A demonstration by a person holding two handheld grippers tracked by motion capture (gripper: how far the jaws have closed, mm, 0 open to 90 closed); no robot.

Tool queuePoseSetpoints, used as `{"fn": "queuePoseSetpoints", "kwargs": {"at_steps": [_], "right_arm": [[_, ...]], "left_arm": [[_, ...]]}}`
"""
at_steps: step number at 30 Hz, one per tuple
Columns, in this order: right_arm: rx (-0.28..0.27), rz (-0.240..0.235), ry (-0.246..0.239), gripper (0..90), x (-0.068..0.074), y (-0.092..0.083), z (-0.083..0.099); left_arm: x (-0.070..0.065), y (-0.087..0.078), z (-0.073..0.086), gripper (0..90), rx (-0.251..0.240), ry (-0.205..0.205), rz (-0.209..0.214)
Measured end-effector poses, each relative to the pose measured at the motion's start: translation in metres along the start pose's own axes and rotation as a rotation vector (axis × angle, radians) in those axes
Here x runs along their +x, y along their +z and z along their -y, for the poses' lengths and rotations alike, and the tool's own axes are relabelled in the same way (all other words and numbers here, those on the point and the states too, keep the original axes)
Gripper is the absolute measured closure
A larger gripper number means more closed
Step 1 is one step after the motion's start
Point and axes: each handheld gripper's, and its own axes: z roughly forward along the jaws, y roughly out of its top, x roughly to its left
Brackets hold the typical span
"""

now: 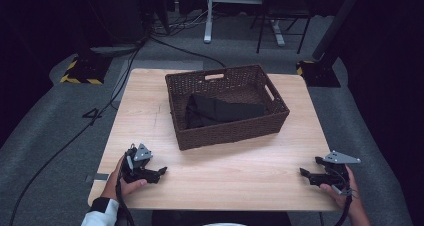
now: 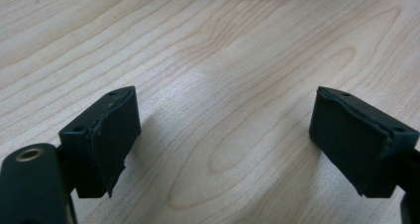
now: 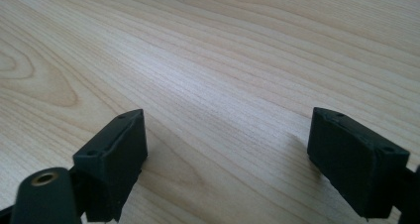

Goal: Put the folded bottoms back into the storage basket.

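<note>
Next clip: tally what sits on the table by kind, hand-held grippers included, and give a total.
Wicker basket: 1
Black cloth, lying in the basket: 1
Hand-held grippers: 2, left hand-held gripper and right hand-held gripper, both with jaws apart over bare wood
Total: 4

the tabletop (image 1: 240, 171) was pale wood with a smooth, faintly sheened grain. the basket (image 1: 227, 131) was rough dark-brown woven wicker, holding a matt black cloth (image 1: 220, 111). the left gripper (image 2: 223, 135) had matt black fingers (image 2: 106, 144) with a frayed rubbery pad edge. the floor (image 1: 45, 126) was grey carpet.
</note>
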Motion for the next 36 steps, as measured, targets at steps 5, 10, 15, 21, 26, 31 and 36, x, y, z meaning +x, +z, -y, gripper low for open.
{"fn": "queuePoseSetpoints", "kwargs": {"at_steps": [5, 10, 15, 21, 26, 31, 36], "right_arm": [[0.001, 0.002, 0.002, 15.9, 0.0001, 0.0003, -0.0002], [0.0, 0.007, 0.009, 15.9, -0.0002, 0.0003, -0.0003], [0.0, 0.007, 0.01, 15.9, -0.0002, 0.0003, -0.0003], [0.001, 0.007, 0.009, 15.9, -0.0003, 0.0003, -0.0003], [0.0, 0.005, 0.006, 15.9, -0.0008, 0.0006, -0.0006], [0.0, 0.005, 0.006, 15.9, -0.0008, 0.0006, -0.0006], [0.0, 0.005, 0.006, 15.9, -0.0009, 0.0006, -0.0006]], "left_arm": [[0.0004, 0.0004, -0.0004, 12.4, 0.001, 0.001, 0.005], [0.0008, 0.0006, -0.0005, 12.2, 0.001, 0.004, 0.006], [0.0012, 0.0003, -0.0008, 12.2, 0.005, 0.009, 0.005], [0.0014, 0.0008, -0.0011, 11.9, 0.003, 0.011, 0.005], [0.0015, 0.001, -0.0012, 11.9, 0.003, 0.01, 0.005], [0.001, 0.0016, -0.0012, 11.9, -0.001, 0.002, 0.008], [0.0009, 0.0019, -0.0014, 11.9, -0.001, 0.0, 0.008]]}}
